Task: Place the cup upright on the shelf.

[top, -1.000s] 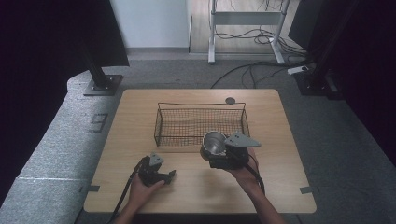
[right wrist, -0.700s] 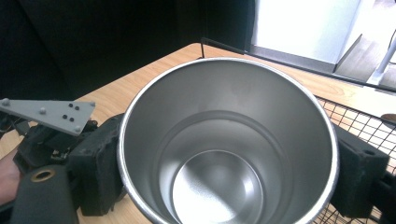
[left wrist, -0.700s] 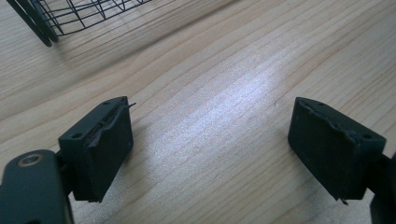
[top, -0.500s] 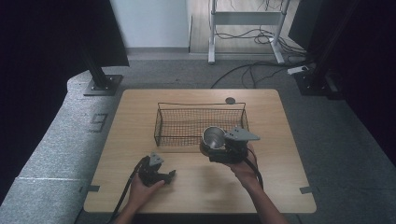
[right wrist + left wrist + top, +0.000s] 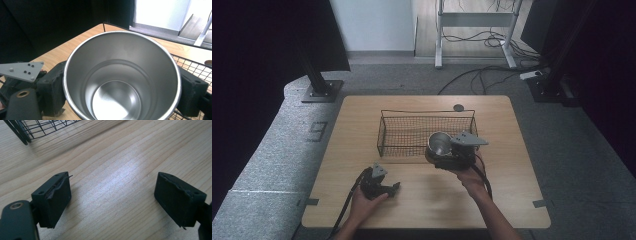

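A shiny steel cup (image 5: 120, 82) with nothing in it is held between the black jaws of my right gripper (image 5: 122, 87), which is shut on its sides. In the high view the steel cup (image 5: 439, 144) hangs at the front right edge of the black wire basket (image 5: 412, 131), its mouth tilted up toward the person. My right gripper (image 5: 452, 152) is just in front of the basket. My left gripper (image 5: 380, 184) rests low at the front left of the table. Its jaws stand wide apart in the left gripper view (image 5: 112, 195), with bare wood between them.
The wooden table (image 5: 512, 195) carries a small dark round disc (image 5: 458, 107) behind the basket. A corner of the basket (image 5: 37, 128) lies ahead and left of my left gripper. Cables and stand legs (image 5: 317, 90) are on the floor beyond the table.
My right gripper has carried the cup a little farther from the person, toward the basket. The left gripper has stayed where it was.
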